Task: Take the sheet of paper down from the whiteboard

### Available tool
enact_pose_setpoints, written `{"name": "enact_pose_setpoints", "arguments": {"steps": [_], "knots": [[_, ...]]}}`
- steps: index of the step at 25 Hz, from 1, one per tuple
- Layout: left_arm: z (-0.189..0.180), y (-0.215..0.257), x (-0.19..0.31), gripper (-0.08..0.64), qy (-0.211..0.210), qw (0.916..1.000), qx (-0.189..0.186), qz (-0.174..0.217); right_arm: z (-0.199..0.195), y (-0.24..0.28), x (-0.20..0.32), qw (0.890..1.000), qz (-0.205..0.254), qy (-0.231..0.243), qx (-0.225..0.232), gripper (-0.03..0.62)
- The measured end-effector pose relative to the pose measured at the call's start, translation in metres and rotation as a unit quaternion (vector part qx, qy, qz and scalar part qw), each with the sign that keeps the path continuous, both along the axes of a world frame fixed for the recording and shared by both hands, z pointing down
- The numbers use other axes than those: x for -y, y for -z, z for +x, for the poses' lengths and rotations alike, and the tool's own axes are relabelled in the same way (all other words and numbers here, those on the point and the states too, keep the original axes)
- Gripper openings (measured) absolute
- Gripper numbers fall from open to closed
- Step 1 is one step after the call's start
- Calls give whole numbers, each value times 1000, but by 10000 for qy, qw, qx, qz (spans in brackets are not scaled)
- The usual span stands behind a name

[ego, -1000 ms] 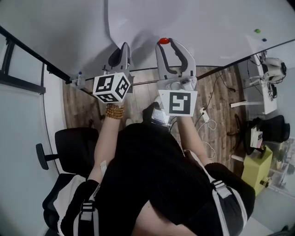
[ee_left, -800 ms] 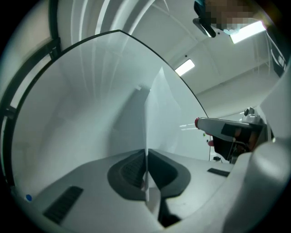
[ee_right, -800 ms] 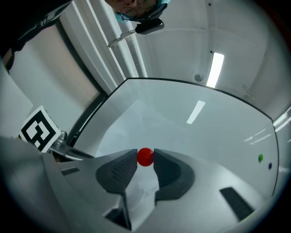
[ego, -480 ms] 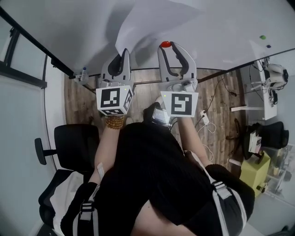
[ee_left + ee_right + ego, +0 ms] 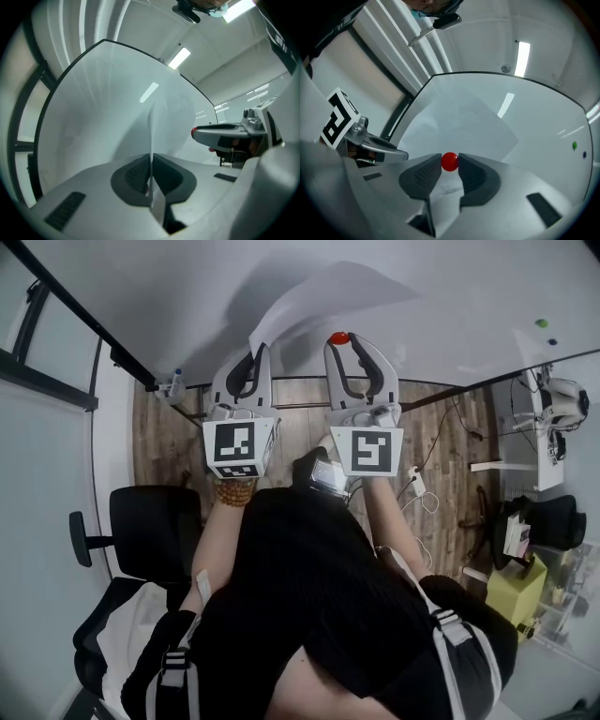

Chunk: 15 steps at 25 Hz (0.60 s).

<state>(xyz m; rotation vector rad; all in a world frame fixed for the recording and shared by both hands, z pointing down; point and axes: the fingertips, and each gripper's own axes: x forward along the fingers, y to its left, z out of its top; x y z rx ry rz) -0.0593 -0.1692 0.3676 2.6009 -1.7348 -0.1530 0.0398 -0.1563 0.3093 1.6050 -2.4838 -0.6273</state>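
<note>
The white sheet of paper bows away from the whiteboard, its lower left corner pulled out toward me. My left gripper is shut on that corner; in the left gripper view the sheet runs edge-on between the pads of the left gripper. My right gripper stands just to the right, shut on a round red magnet. In the right gripper view the magnet sits between the dark pads of the right gripper, in front of the sheet.
A green magnet and a blue magnet stick to the board at the right. A marker lies on the board's ledge at the left. A black office chair stands at my left, a yellow-green cabinet at my right.
The sheet's lower left corner has come off the board and now bows outward. The left gripper rolled upright and shifted right with it. The right gripper sank a little with the red magnet.
</note>
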Motion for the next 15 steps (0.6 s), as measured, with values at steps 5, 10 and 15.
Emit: {"name": "enact_pose_setpoints", "arguments": {"steps": [5, 10, 15], "knots": [[7, -2, -3, 12, -12, 9995, 322, 43, 1, -13, -2, 9998, -111, 26, -140, 110], [14, -3, -6, 12, -17, 9983, 573, 60, 5, -22, -6, 9997, -221, 62, -122, 109], [18, -5, -9, 12, -3, 9975, 704, 58, 9, -32, -7, 9989, -460, 77, 40, 109]]}}
